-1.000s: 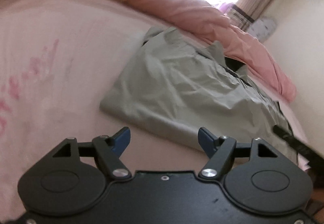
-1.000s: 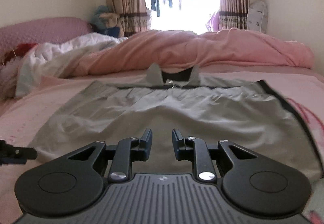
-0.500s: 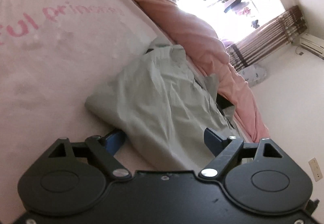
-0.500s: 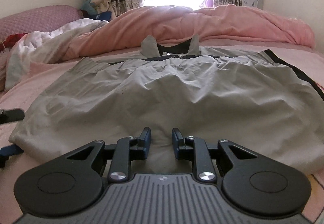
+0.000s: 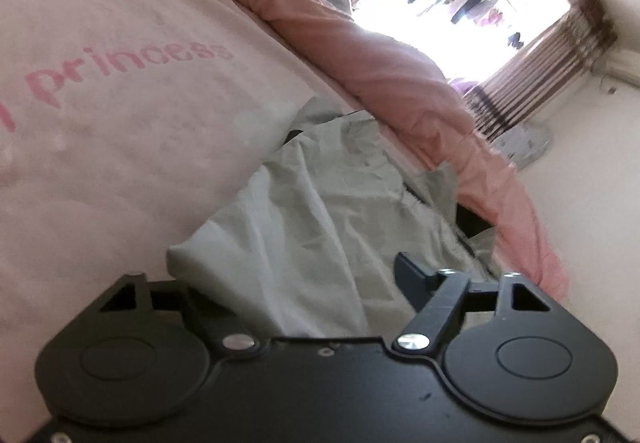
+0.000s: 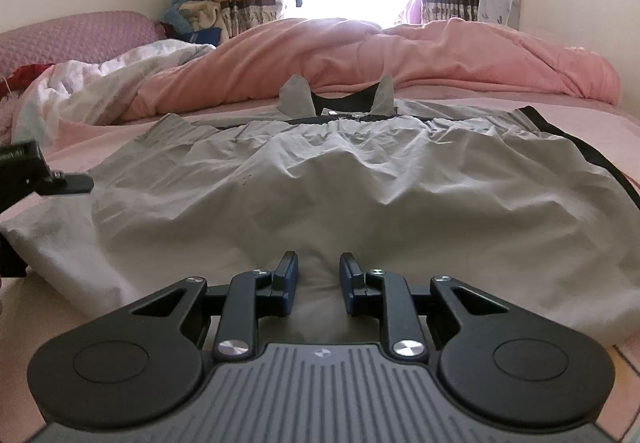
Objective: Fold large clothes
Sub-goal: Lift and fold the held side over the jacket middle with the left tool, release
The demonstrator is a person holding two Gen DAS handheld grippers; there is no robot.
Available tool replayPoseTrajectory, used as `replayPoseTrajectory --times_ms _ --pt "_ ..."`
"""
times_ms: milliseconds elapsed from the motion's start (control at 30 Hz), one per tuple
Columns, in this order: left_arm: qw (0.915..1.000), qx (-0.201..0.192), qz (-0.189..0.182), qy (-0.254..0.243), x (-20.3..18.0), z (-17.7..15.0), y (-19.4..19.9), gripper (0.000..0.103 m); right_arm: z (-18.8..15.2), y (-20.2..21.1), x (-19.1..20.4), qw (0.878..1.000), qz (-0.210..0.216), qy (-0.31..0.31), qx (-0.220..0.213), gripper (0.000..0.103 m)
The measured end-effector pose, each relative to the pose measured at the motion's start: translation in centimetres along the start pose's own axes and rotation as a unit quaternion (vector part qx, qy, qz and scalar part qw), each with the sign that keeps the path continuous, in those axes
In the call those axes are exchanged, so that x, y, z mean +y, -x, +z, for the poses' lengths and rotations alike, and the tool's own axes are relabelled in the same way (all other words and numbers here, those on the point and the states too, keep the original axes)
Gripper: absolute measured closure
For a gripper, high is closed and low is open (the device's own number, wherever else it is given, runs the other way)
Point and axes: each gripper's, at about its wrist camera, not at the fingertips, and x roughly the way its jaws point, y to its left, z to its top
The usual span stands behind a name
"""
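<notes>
Grey jacket (image 6: 340,195) lies flat on the pink bedsheet (image 5: 100,163), its hem nearest both tongs and its collar (image 6: 340,99) at the far end, just short of the heaped pink quilt (image 6: 400,55).

In the left wrist view the left tongs (image 5: 296,283) are spread wide across the near corner of the jacket (image 5: 300,243). One fingertip (image 5: 408,271) shows above the cloth; the other is hidden behind it and probably sits under the corner, though the blur makes that hard to confirm. Nothing is pinched yet.

The right tongs (image 6: 318,275) sit at the middle of the hem with only a narrow gap between the fingers. Cloth fills the space ahead of them, but whether any of it is caught I cannot tell.

The step in hand looks like taking hold of the hem for a fold toward the collar. To do it well, push the left tongs further in so that every layer of the corner lies between the fingers before pressing them together. The fabric looks thin and slippery, so a shallow bite may slip. Both holds should sit at the same depth, and both should lift together, keeping the hem taut so that the fold lands straight.
</notes>
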Motion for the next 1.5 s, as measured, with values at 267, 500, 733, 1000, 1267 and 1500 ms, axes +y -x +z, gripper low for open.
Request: replayPoseTrajectory --times_ms 267,500,733,1000,1267,1500 --pt "0.9995 0.010 0.021 -0.023 0.0 0.3 -0.2 0.057 3.8 -2.1 0.2 0.999 -0.012 -0.025 -0.036 0.077" --pt "0.9980 0.004 0.030 -0.055 -0.6 -0.1 -0.9 0.061 1.6 -4.7 0.9 0.999 -0.036 0.013 -0.022 0.078" --pt "0.9984 0.011 0.026 -0.050 -1.3 0.0 -1.0 0.083 1.3 -2.9 0.6 1.000 -0.010 0.003 -0.007 0.076" --pt "0.9947 -0.034 -0.059 -0.077 -6.6 0.9 1.5 0.099 1.7 4.0 -7.9 0.996 -0.022 -0.076 -0.030 0.069" --pt "0.9570 -0.026 -0.238 -0.163 -20.2 -3.3 1.8 0.101 0.1 8.7 -15.8 0.987 -0.067 -0.137 -0.042 0.068" --pt "0.9174 0.084 -0.296 -0.252 -29.5 -15.0 -5.1 0.101 -2.2 11.2 -20.7 0.977 -0.125 -0.171 -0.034 0.068"
